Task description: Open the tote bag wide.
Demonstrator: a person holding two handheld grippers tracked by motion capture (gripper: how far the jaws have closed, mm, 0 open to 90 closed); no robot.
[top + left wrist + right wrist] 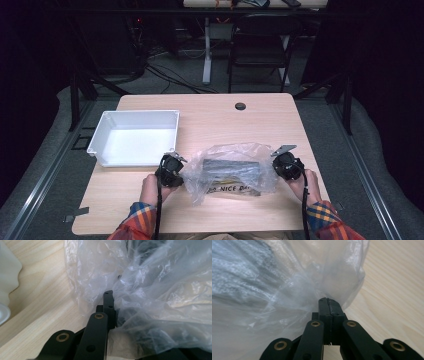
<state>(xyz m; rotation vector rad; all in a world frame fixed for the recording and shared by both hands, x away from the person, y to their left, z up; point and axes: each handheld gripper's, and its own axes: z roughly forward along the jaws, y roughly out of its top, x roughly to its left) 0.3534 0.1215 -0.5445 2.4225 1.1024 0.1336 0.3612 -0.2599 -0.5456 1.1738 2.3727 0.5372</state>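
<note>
The wooden counter (210, 120) is kept mostly bare, so room is left for the work near the person's edge. A white bin (135, 136) is set at its left rear, open side up and apparently empty, probably so that something can be dropped into it. The clear plastic bag (231, 167) is laid on the counter at the front, just right of the bin and between the two hands; a dark rectangular item (231, 169) is seen through the film, and printed lettering shows at the lower edge.

The bag is held at its two opposite ends, which is judged to be a way of spreading or lifting the film evenly so the contents can be reached or tipped out. The left tongs (109, 301) are closed tight on a gathered fold of the film at the bag's left side. The right tongs (329, 304) are likewise clamped shut on a bunched edge at the bag's right end, with bare wood seen just beyond. With both pinches near the counter surface, the bag is kept resting rather than hanging.
</note>
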